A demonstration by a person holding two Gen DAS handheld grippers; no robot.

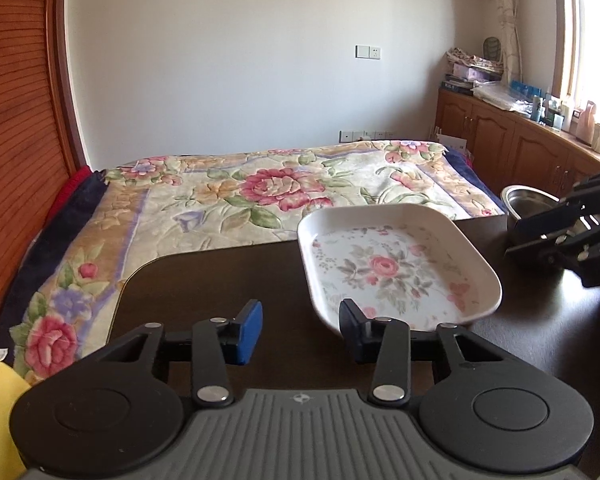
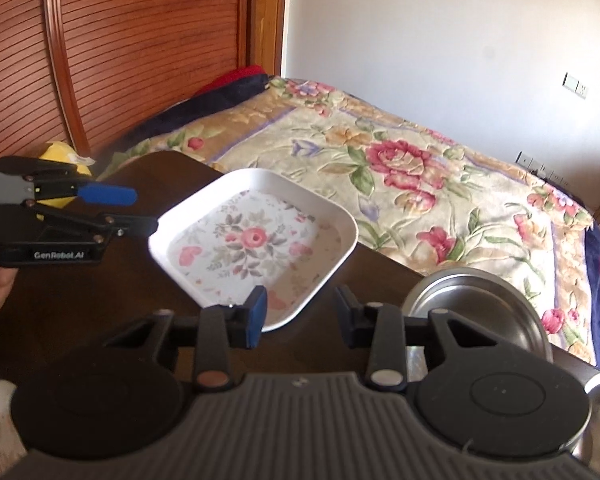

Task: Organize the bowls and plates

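The white rectangular floral-print plate [image 1: 396, 264] is sitting on the dark wooden table [image 1: 220, 280], w/ its far end jutting past the edge nearest the bed. The round steel bowl [image 2: 480, 312] is standing just beside it. The left gripper [image 1: 300, 330] is hovering w/ jaws apart, holding nothing, one finger at the plate's near rim. The right gripper [image 2: 300, 312] is also gaping, empty. Risk: a nudge is likely pushing the plate off the table.

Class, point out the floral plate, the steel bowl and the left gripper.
floral plate [image 2: 256, 240], right wrist view, on the painted rose at its centre.
steel bowl [image 2: 480, 312], right wrist view, on its inner surface.
left gripper [image 1: 300, 330], left wrist view, midway between fingertips.
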